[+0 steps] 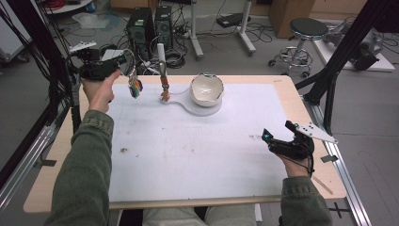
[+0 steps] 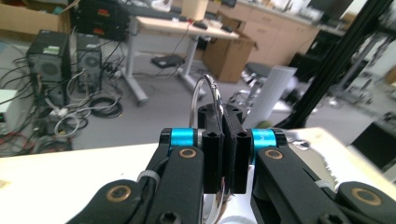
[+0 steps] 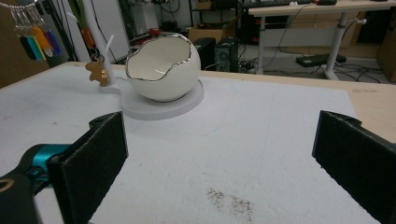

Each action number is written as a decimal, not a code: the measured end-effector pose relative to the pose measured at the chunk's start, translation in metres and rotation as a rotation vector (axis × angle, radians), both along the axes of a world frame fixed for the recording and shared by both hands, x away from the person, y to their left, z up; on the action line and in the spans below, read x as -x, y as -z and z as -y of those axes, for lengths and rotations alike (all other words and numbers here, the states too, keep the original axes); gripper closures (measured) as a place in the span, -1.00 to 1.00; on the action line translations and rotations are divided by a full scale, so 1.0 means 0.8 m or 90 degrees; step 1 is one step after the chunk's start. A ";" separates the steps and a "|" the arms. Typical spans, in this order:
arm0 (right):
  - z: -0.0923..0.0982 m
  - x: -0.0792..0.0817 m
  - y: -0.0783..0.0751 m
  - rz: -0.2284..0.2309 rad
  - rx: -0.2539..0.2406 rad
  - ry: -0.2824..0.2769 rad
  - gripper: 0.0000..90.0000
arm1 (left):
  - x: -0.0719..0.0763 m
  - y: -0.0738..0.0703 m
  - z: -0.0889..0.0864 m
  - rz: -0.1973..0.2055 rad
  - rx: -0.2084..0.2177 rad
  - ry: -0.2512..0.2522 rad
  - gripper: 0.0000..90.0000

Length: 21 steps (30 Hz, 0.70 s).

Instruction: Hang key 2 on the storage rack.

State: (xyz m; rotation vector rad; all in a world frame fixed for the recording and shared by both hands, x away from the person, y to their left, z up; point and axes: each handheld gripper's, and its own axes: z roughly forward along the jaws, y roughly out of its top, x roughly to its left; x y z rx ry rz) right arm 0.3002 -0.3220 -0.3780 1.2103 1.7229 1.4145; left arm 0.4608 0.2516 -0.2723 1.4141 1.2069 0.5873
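Left gripper view — key ring [image 2: 208,93] clamped within the left claw [image 2: 223,140]

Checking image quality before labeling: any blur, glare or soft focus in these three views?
High view: even light, sharp, faint shadows under the egg-shaped bowl. Left gripper view: the left gripper shut on the metal ring is sharp; right background smeared. Right gripper view: near pads soft, bowl crisp, rim glints.

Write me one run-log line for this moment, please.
left gripper: shut on key ring, colored tags hanging | right gripper: open, empty | egg-shaped bowl: on white stand
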 end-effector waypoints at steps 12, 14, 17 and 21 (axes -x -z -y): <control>0.012 0.019 0.018 0.031 0.024 0.026 -0.94 | -0.026 0.025 0.024 -0.032 -0.011 -0.004 0.93; 0.015 0.021 0.020 0.029 0.022 0.030 -0.94 | -0.030 0.029 0.029 -0.033 -0.016 -0.005 0.93; 0.020 0.024 0.022 0.029 0.019 0.037 -0.94 | -0.036 0.035 0.036 -0.035 -0.011 -0.003 0.93; 0.023 0.025 0.026 0.025 0.018 0.044 -0.94 | -0.042 0.044 0.045 -0.048 -0.026 0.000 0.93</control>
